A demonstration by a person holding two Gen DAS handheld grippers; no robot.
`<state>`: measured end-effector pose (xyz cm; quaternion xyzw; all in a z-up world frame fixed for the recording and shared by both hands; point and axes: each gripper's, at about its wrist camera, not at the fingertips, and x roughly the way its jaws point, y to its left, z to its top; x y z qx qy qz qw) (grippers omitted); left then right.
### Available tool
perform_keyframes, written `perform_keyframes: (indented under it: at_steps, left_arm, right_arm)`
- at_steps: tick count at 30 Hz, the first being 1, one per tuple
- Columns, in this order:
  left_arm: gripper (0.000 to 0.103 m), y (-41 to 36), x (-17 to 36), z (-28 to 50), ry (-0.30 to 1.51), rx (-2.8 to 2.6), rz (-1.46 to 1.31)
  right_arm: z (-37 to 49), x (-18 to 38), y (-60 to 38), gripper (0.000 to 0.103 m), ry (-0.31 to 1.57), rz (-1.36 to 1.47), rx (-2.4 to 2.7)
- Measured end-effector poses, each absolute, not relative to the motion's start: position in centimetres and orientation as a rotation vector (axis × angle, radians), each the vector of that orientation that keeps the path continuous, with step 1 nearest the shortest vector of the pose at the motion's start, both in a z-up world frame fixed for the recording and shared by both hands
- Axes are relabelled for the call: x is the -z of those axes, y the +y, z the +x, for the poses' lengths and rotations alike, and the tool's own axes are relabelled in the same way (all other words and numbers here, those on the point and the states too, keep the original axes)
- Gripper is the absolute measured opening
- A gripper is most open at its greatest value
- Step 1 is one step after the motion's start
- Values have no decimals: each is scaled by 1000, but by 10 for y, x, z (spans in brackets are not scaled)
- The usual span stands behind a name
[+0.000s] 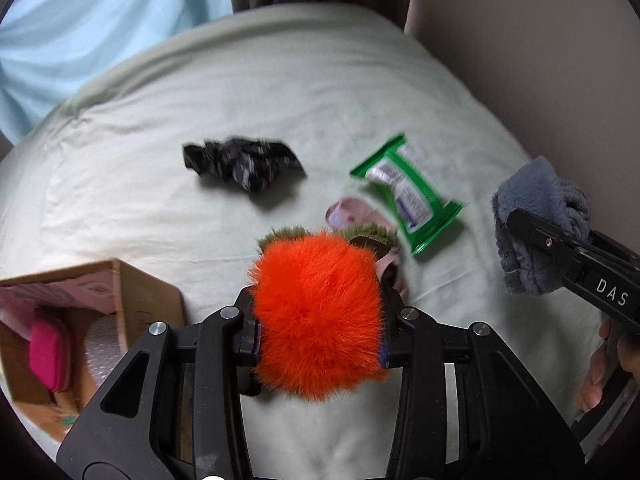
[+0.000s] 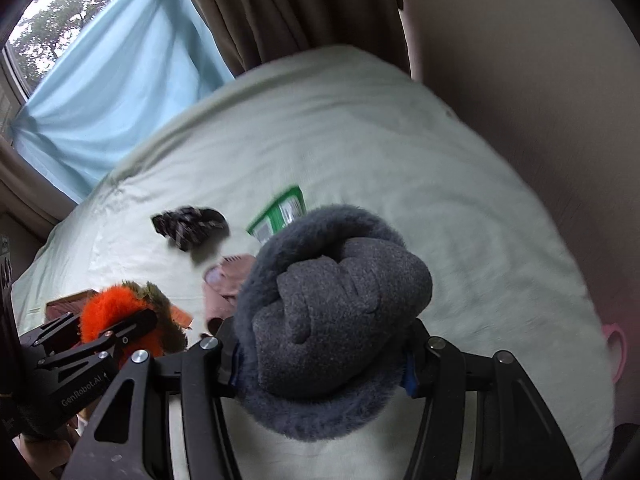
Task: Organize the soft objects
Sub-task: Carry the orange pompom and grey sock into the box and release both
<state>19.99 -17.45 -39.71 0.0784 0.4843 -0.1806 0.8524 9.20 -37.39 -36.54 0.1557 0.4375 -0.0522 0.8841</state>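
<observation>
On the pale green bed sheet [image 1: 280, 88] lie a black patterned cloth [image 1: 240, 164], a green wipes pack [image 1: 408, 192] and a pink soft item [image 1: 348, 212]. My left gripper [image 1: 320, 304] is shut on a fluffy orange toy with olive trim [image 1: 316, 340], held above the sheet. At the right, my right gripper [image 1: 532, 228] is shut on a grey fleece bundle [image 1: 536, 200]. In the right wrist view that bundle [image 2: 332, 280] fills the space between the right gripper's [image 2: 322, 332] fingers. It hides part of the pack [image 2: 280, 212] and the pink item [image 2: 228, 280]. The orange toy [image 2: 108, 304] shows at lower left.
An open cardboard box [image 1: 132, 292] holding a magenta case [image 1: 48, 352] sits at the left by the bed. Blue and brown curtains [image 2: 120, 80] hang behind the bed, and a wall [image 2: 520, 40] runs along its right side. A hand [image 1: 600, 368] holds the right gripper.
</observation>
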Motion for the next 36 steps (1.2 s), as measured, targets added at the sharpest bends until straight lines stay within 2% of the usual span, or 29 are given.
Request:
perform_keyframes:
  at_steps: [11, 21, 28, 36]
  left_arm:
    - [35, -146, 270, 168, 904, 314, 68]
    - [35, -73, 169, 145, 834, 230, -41]
    - [35, 1, 146, 132, 814, 196, -66]
    - [35, 102, 163, 143, 875, 164, -84]
  right_arm:
    - [61, 244, -357, 52, 815, 250, 37]
    - [36, 155, -286, 52, 761, 201, -73]
    - [35, 130, -206, 52, 762, 179, -121]
    - [53, 144, -119, 52, 830, 202, -153]
